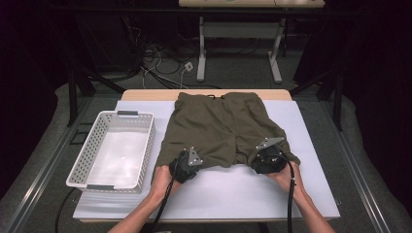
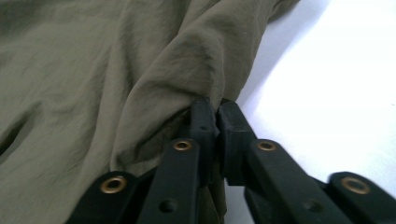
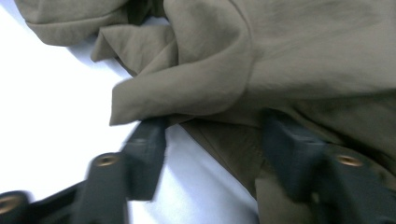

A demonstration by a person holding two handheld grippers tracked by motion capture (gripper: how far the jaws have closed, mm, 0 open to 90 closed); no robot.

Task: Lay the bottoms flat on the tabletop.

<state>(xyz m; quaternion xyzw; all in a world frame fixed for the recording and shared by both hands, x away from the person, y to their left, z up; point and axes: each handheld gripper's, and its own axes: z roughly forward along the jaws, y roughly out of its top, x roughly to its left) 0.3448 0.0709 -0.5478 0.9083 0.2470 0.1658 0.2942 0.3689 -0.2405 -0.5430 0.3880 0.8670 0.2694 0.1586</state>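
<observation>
A pair of olive-green shorts (image 1: 221,128) lies spread flat on the white sheet (image 1: 311,194) that covers the table, waistband at the far edge and the two leg hems toward you. The cloth is lightly creased, and each hem is bunched where a gripper meets it.

Your left gripper (image 1: 186,166) sits at the near hem of the left leg. In the left gripper view its two black jaws are pressed together on a fold of the fabric (image 2: 187,60) — the cloth gathers into a ridge that rises from the pinch, with bare white sheet to one side.

Your right gripper (image 1: 268,160) sits at the near hem of the right leg. In the right gripper view its jaws stand well apart, with a rumpled, folded-over edge of the shorts (image 3: 196,84) lying between and over them; the pads do not press on the cloth. That view is a little blurred.

Your left hand (image 1: 163,178) and right hand (image 1: 286,177) come in from the near edge, a black cable trailing from each gripper.

To the left of the shorts, just beside them on the sheet, stands a white perforated basket (image 1: 87,145).
</observation>
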